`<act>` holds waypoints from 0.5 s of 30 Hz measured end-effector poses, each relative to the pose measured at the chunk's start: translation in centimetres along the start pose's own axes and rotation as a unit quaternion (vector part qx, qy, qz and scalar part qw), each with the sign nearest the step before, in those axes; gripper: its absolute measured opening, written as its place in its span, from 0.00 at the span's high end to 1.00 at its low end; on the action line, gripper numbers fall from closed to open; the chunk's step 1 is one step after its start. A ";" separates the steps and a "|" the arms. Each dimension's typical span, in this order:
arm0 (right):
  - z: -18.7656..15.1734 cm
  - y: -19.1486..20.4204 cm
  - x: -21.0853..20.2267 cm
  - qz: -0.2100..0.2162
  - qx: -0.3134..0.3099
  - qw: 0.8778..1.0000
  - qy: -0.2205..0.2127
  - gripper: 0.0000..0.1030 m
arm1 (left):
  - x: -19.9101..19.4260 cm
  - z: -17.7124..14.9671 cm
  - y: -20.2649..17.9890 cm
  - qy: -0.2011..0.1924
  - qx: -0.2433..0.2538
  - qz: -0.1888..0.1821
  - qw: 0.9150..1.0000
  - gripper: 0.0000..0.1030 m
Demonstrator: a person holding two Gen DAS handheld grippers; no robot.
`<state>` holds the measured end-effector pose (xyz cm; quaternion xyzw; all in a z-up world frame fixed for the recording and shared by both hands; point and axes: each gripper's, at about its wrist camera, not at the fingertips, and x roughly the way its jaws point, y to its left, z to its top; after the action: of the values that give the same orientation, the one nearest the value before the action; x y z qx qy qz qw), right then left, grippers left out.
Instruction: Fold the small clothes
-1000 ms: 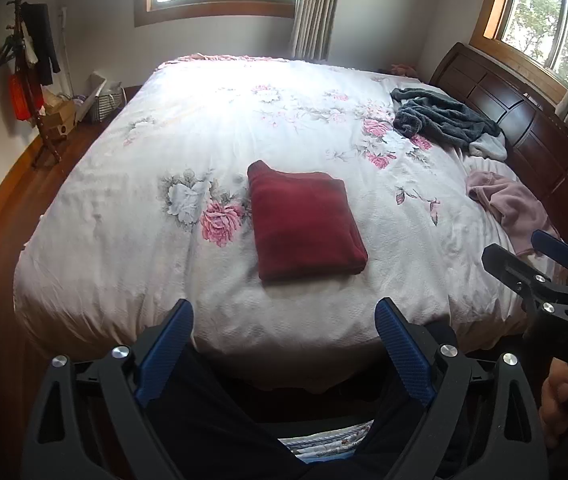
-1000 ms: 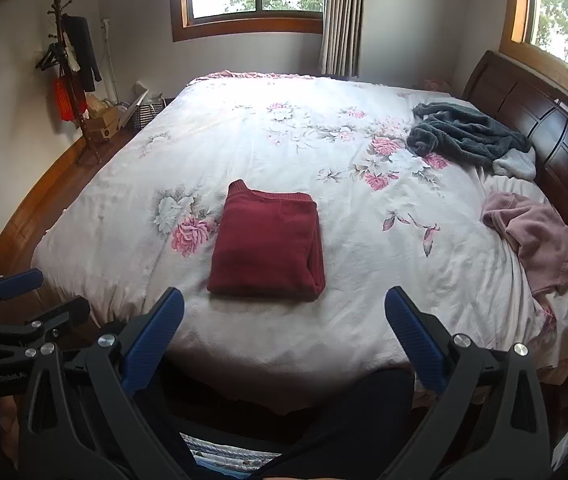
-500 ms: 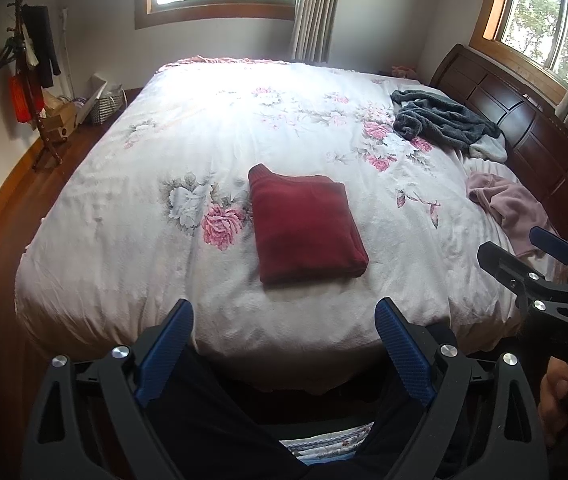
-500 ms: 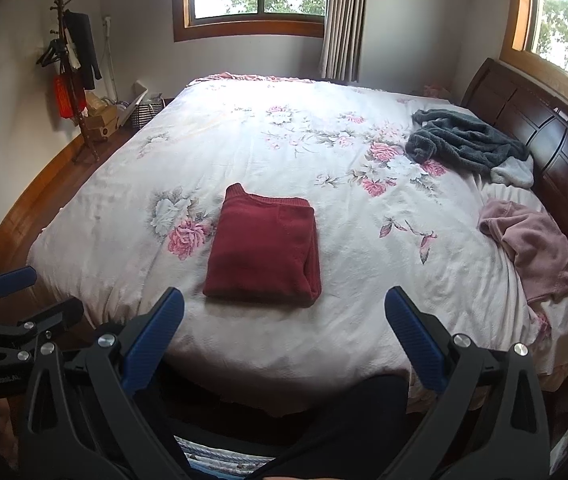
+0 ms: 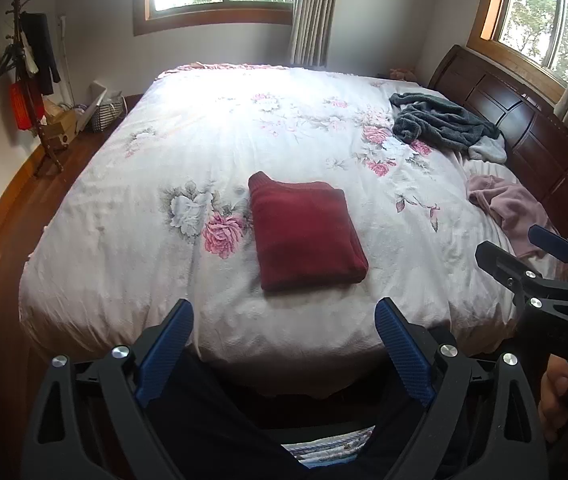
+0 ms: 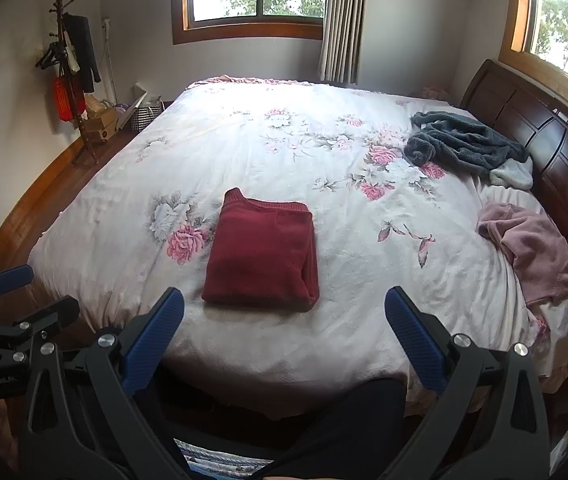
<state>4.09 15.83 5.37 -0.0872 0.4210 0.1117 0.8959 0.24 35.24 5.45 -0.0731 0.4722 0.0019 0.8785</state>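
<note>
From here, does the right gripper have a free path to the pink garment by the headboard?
Probably yes: the right gripper is open and empty, and only bare duvet lies between it and the pink garment. It would need a forward reach.

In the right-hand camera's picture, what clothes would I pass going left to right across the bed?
Folded red sweater → crumpled grey fleece garment → pink garment near the bed's right edge. The grey one lies farther back, by the headboard.

Floral-quilted bed (image 5: 211, 148): folded red garment (image 5: 306, 232) centre; grey garment (image 5: 440, 124), pink garment (image 5: 512, 208), maybe fleece, by headboard.
</note>
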 end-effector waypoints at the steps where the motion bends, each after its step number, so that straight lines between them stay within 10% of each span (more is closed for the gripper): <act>1: 0.0 0.0 0.0 0.000 0.000 1.000 0.000 0.03 | 0.0 -0.1 0.0 0.000 0.000 0.000 1.000 0.10; 15: 0.5 -0.2 -0.2 -0.001 0.003 1.000 -0.002 0.03 | -0.5 0.7 0.0 -0.005 0.004 0.000 1.000 0.10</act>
<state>4.37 15.71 5.87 -0.0849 0.4190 0.1100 0.8973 0.52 35.38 6.29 -0.0701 0.4678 0.0003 0.8810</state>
